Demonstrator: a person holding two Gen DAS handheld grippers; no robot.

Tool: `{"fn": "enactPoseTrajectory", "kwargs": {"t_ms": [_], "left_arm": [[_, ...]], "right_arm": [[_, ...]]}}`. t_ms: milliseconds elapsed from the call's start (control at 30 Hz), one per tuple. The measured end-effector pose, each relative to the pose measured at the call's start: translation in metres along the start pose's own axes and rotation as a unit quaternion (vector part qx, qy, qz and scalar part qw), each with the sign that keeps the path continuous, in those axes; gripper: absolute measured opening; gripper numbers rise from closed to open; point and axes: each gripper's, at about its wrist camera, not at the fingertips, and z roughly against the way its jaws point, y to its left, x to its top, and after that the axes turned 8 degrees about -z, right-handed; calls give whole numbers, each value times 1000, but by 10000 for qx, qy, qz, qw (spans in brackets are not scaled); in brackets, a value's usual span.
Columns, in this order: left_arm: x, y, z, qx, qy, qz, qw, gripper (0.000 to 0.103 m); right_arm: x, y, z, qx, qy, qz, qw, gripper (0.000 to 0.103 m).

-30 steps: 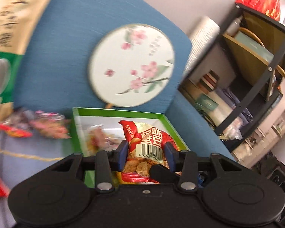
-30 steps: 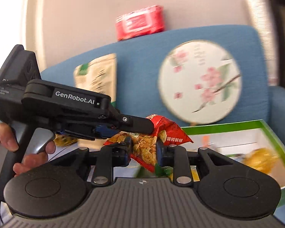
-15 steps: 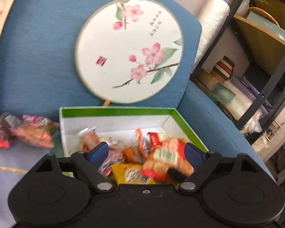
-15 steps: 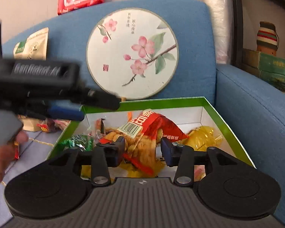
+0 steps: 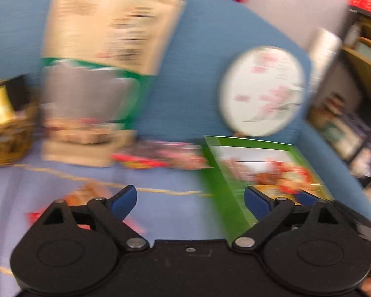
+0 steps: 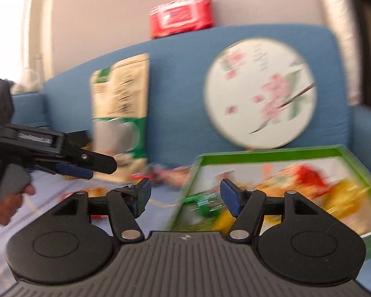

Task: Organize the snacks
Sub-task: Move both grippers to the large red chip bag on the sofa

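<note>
Snacks point(image 6: 291, 185) lie heaped in the green-rimmed box point(image 6: 272, 152) at lower right of the frame, on the blue sofa point(image 6: 175, 94) below a round floral fan point(image 6: 259, 94), while left claw point(image 5: 190, 199) and right claw point(image 6: 184, 193) both gape apart, holding nothing.

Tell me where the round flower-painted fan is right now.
The round fan leans against the blue sofa backrest, right of centre in the right wrist view, just behind the green snack box and right of the tall beige pouch.

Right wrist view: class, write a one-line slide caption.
Open, empty right gripper near a green box of snacks on a blue sofa; left gripper alongside.
</note>
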Motion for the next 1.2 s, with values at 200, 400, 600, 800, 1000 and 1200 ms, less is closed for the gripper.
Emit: {"fn": "enactPoseTrajectory", "kwargs": {"t_ms": [200, 400, 600, 800, 1000, 1200], "left_arm": [[-6, 76, -8, 777, 154, 419, 9960, 103], [-32, 96, -22, 778, 623, 719, 9924, 103], [-56, 65, -7, -254, 660, 684, 9951, 103], [-72, 71, -7, -457, 158, 1234, 9912, 103], [-67, 89, -5, -589, 9, 1755, 9827, 103], [-67, 99, 3, -213, -134, 1790, 9835, 103]], "right_arm": [[-17, 23, -20, 392, 555, -17, 9977, 103], [-27, 28, -29, 449, 909, -23, 9948, 103], [-35, 32, -36, 729, 1113, -254, 9908, 103], [-44, 50, -49, 681, 1143, -34, 9911, 103], [-33, 74, -86, 434, 1084, 577, 9915, 103], [-36, 90, -128, 262, 1405, 693, 9873, 103]]}}
